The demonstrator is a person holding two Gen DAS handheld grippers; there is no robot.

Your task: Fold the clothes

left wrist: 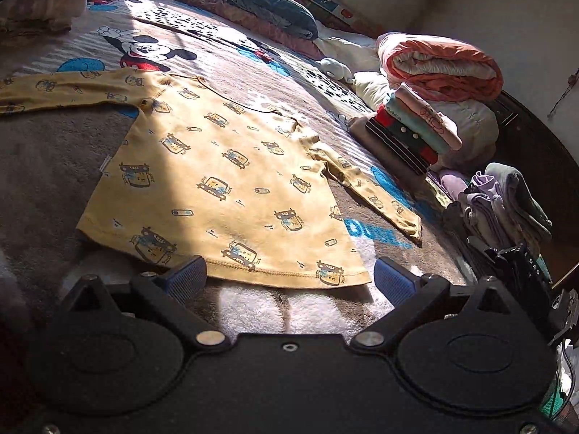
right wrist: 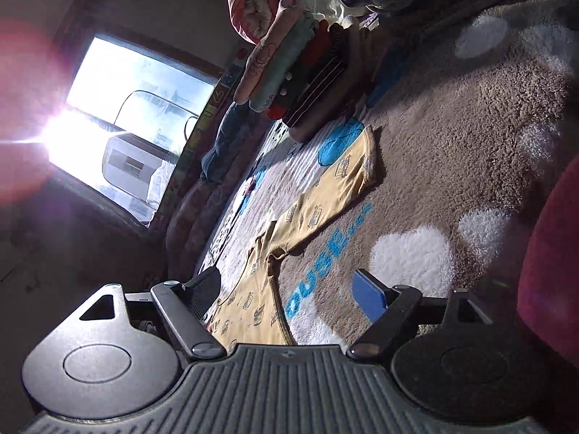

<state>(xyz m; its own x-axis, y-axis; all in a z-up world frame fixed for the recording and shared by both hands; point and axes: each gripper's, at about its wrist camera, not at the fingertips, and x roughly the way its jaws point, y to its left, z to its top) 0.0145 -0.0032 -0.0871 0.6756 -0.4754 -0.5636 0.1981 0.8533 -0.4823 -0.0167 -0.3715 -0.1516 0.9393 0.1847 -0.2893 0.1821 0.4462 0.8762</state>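
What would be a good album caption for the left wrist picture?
Open hand-held gripper at the hem of a yellow long-sleeved shirt spread flat on a Mickey Mouse blanket.

Bed blanket (left wrist: 54,152): yellow shirt (left wrist: 224,181) flat ahead of left fingers; folded stack (left wrist: 412,130) beyond, right; pile (left wrist: 506,199) right.

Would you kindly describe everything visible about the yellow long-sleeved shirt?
The yellow long-sleeved shirt looks like soft knit cotton, printed all over with small brown and blue robot figures. It lies spread flat on the fleecy Mickey Mouse blanket, both sleeves stretched outward, stitched hem toward the open left gripper. Sunlight crosses its middle. Neither gripper holds it; the open right gripper hovers near one side.
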